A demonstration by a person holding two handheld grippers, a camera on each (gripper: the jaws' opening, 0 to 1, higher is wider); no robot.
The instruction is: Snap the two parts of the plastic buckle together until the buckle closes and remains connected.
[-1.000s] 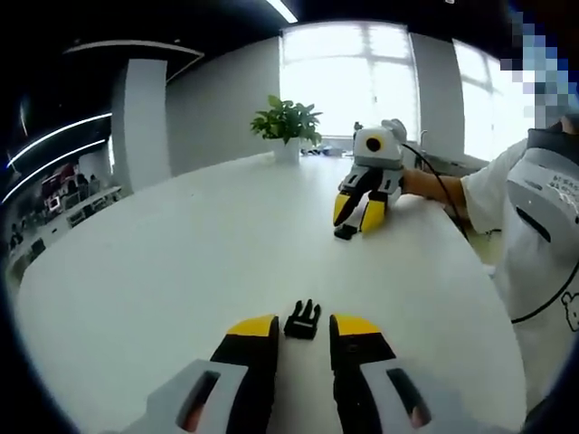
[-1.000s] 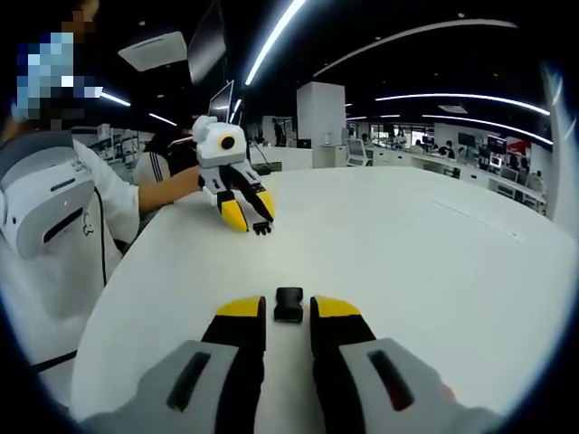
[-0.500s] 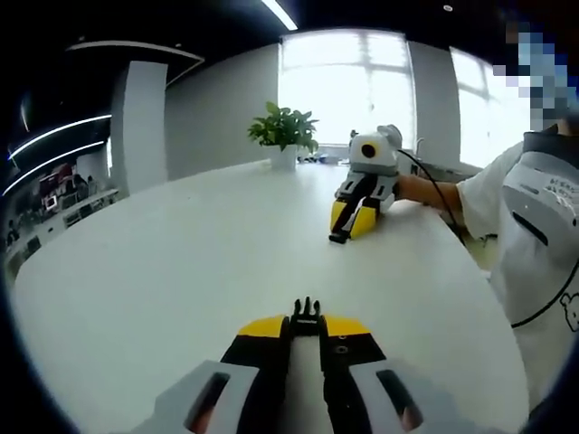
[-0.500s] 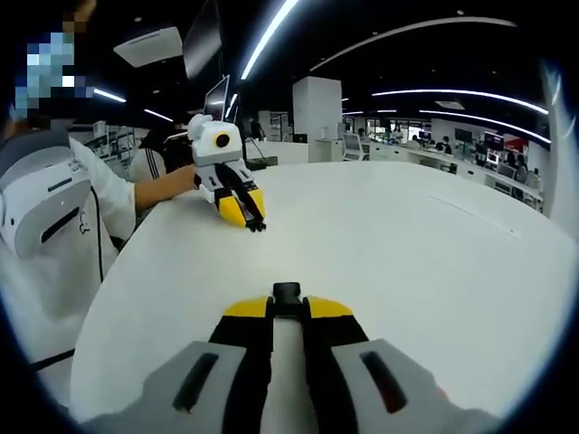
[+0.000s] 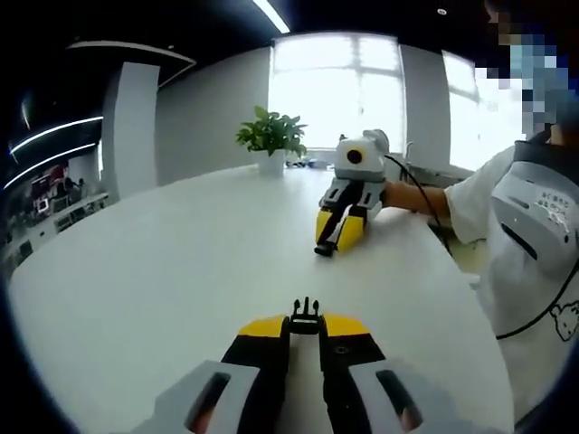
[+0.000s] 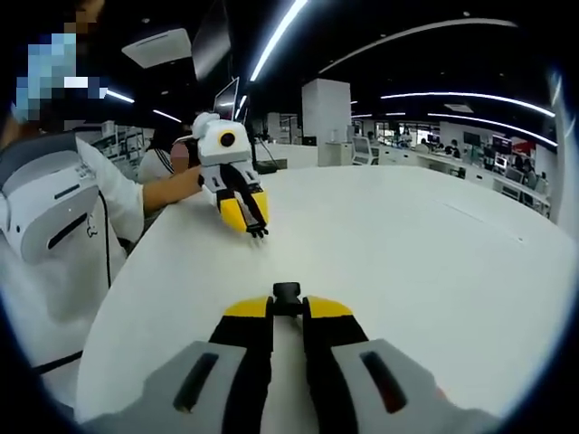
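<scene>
My left gripper (image 5: pixel 305 324) is shut on the black pronged buckle part (image 5: pixel 306 313), whose prongs stick out past the yellow fingertips. In the right gripper view that same gripper (image 6: pixel 246 217) hangs just above the white table (image 6: pixel 407 244) with the pronged part (image 6: pixel 259 231) at its tip. My right gripper (image 6: pixel 287 307) is shut on the black socket part (image 6: pixel 287 292). In the left gripper view the right gripper (image 5: pixel 330 237) holds the socket part (image 5: pixel 323 250) low over the table (image 5: pixel 163 262). The two parts are well apart.
A potted plant (image 5: pixel 269 137) stands at the table's far edge in the left gripper view. The person in a white shirt (image 5: pixel 534 226) stands at the table's side, also seen as a sleeve (image 6: pixel 54 208). Office desks (image 6: pixel 470 158) lie beyond the table.
A second ago both grippers stood open around the buckle parts lying on the table. Both have shut on their parts, and the views have shifted slightly since.
</scene>
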